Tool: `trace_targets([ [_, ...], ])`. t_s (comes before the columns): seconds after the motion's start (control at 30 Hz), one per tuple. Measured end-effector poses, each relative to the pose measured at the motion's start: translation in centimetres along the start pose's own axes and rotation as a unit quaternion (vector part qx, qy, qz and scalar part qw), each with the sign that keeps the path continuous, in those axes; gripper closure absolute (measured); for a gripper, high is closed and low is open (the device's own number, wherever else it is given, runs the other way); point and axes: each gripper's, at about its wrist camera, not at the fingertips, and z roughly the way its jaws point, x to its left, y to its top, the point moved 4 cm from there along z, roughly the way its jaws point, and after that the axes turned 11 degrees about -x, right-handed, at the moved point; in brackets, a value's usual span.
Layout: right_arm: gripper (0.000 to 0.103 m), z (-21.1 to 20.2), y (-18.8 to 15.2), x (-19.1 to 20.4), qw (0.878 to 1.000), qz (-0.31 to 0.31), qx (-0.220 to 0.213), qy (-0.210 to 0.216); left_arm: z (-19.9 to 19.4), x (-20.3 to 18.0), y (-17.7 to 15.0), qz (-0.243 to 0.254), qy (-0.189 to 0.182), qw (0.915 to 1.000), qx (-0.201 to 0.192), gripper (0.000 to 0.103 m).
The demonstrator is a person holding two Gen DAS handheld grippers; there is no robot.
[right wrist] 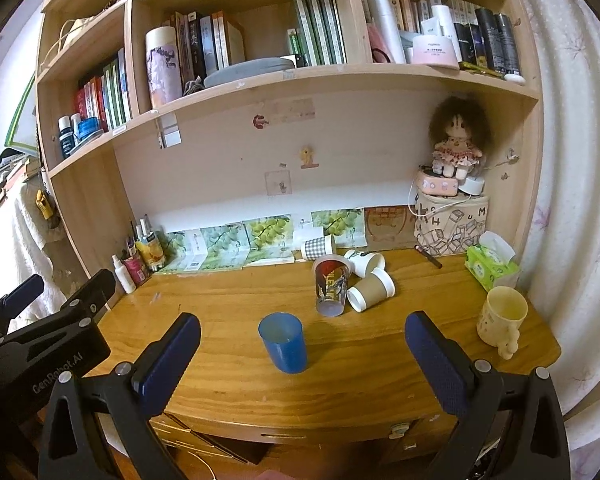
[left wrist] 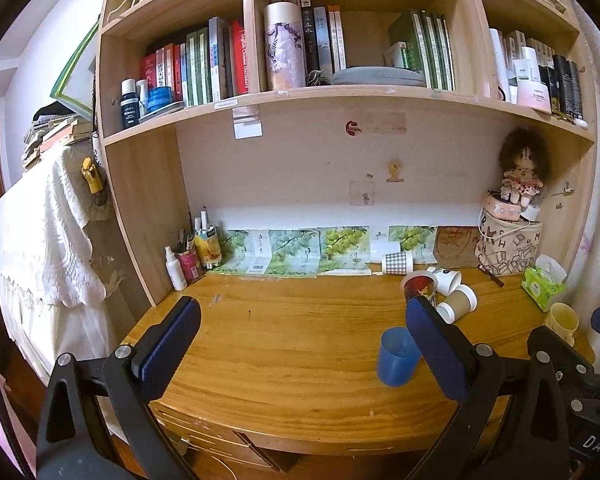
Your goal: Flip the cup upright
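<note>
A blue plastic cup (right wrist: 283,343) stands upright, mouth up, on the wooden desk (right wrist: 228,320) near its front edge; it also shows in the left wrist view (left wrist: 396,357). Behind it several paper cups lie on their sides: a red printed cup (right wrist: 332,286), a brown-sleeved cup (right wrist: 370,290), a white cup (right wrist: 364,262) and a checked cup (right wrist: 318,247). My right gripper (right wrist: 302,344) is open, its jaws wide apart on either side of the blue cup, holding nothing. My left gripper (left wrist: 302,334) is open and empty, left of the blue cup.
A cream mug (right wrist: 500,320) stands upright at the desk's right edge. A green tissue pack (right wrist: 490,266), a printed bag with a doll (right wrist: 452,224), pens and bottles (right wrist: 140,258) at the back left, and bookshelves above surround the desk.
</note>
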Motion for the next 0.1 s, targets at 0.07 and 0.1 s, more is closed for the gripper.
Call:
trace_targets([
  [0.07,0.001,0.11,-0.06,-0.15,1.000,0.003,0.004,-0.001,-0.06,0.01,-0.02,0.000,0.002,1.0000,0.000,0.001],
  [0.1,0.001,0.16,-0.11,-0.19,1.000,0.005,0.006,-0.002,-0.07,-0.01,-0.05,0.000,0.002,1.0000,0.000,0.001],
])
